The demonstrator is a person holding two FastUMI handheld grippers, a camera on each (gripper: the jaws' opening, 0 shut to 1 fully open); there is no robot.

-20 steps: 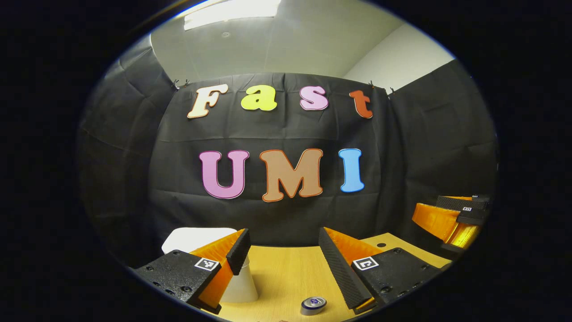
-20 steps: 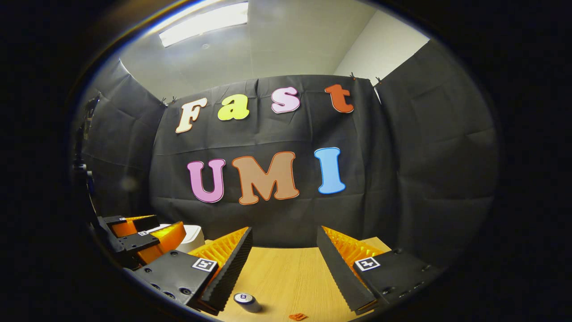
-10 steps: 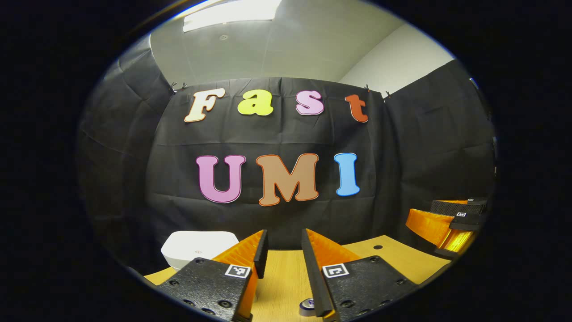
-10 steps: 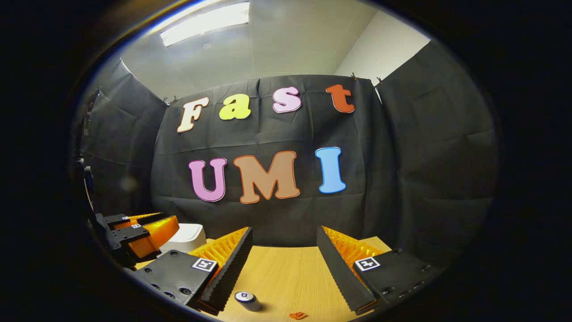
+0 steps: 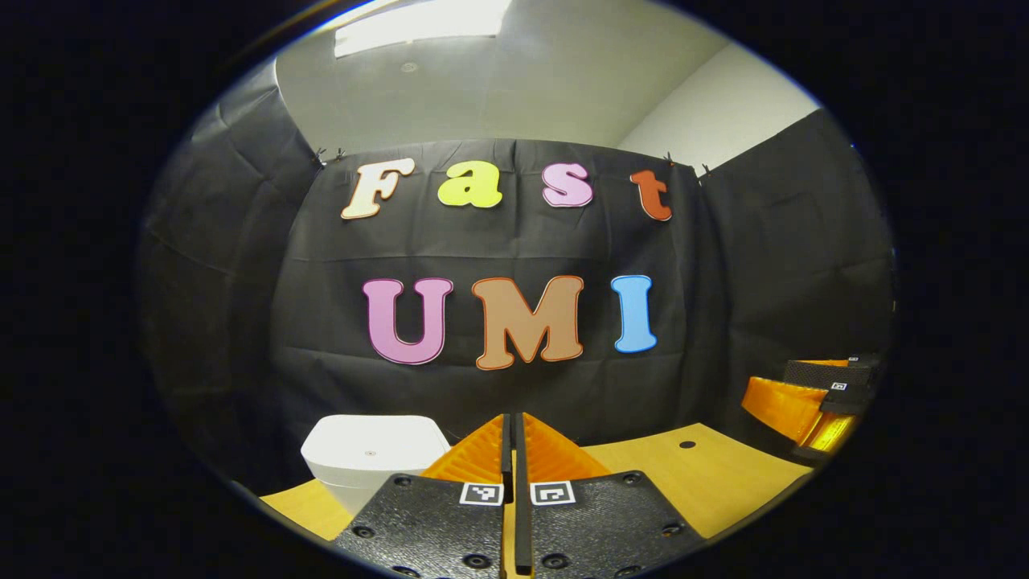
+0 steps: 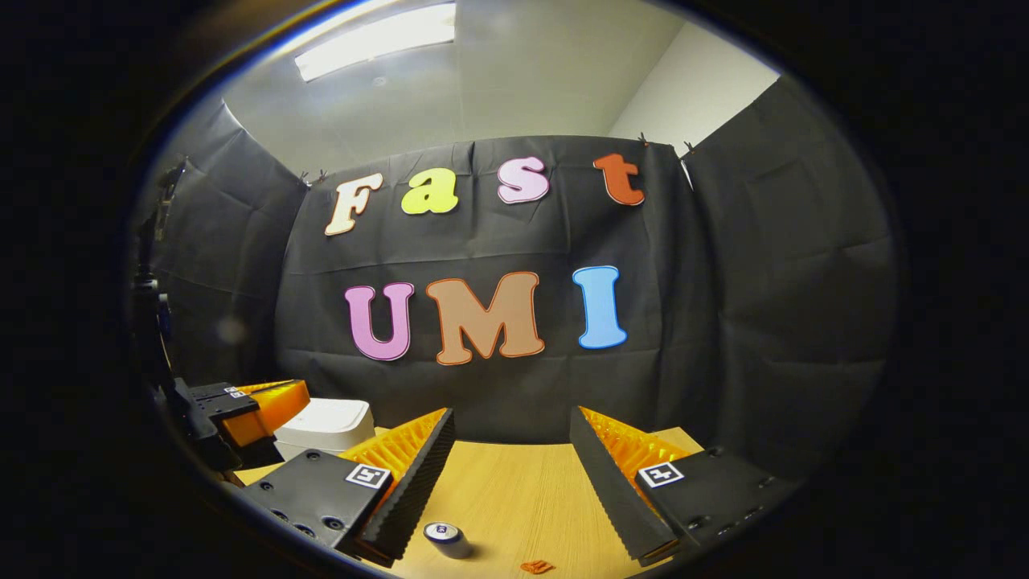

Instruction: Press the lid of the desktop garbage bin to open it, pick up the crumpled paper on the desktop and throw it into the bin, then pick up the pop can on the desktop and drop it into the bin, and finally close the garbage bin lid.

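Note:
A white bin (image 5: 374, 456) with its lid down stands on the wooden table (image 5: 707, 474), left of and beyond my left gripper (image 5: 511, 425). That gripper is shut, its fingers pressed together with nothing between them. In the right gripper view the bin (image 6: 325, 425) sits at the left, with the left gripper (image 6: 265, 402) in front of its left side. A pop can (image 6: 447, 539) lies on its side on the table (image 6: 522, 498), just inside the left finger of my right gripper (image 6: 512, 426). The right gripper is open and holds nothing; it also appears at the right edge as the right gripper (image 5: 812, 402).
A small orange scrap (image 6: 536, 567) lies on the table near the front edge. A dark round hole (image 5: 686, 444) marks the tabletop at the right. Black cloth walls close the booth behind and at both sides.
My left gripper's fingers have closed from wide apart to fully together, and it has shifted so the bin lies more in the open. The right gripper has stayed still and open.

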